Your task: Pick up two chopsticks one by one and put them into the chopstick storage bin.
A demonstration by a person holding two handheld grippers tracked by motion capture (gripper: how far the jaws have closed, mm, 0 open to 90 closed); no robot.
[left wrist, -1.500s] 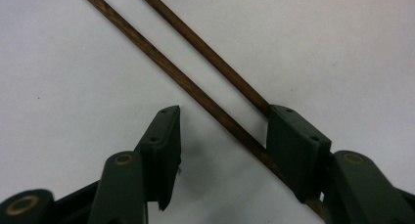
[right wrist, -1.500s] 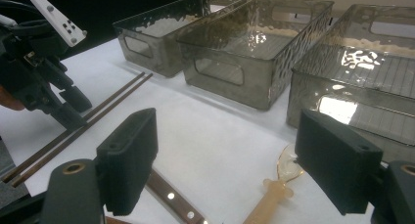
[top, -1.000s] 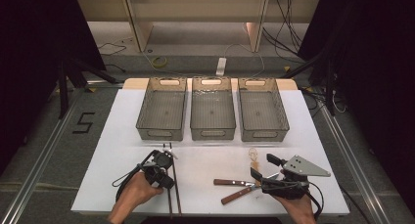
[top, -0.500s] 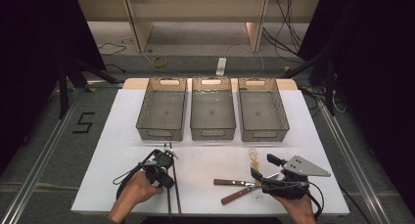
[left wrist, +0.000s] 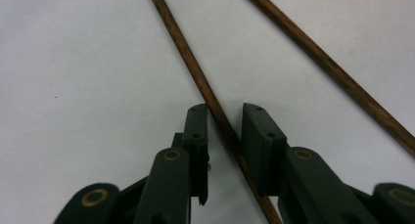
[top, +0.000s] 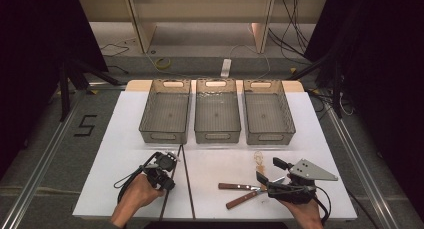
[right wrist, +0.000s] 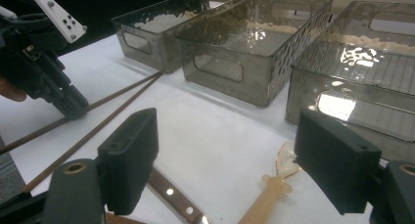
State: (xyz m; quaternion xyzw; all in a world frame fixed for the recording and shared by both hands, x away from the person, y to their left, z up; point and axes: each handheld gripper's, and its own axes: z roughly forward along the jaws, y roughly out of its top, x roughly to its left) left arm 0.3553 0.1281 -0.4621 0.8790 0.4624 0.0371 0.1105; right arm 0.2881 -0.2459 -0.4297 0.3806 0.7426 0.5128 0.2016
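Two thin, dark wooden chopsticks lie on the smooth white table, long axes running from the near edge toward the bins, nearly meeting at the far end. The left gripper straddles one stick (jaws narrowly apart, not visibly clamping it), bare table on both sides. The right gripper is spread wide above a translucent plastic spoon and wood-handled cutlery.
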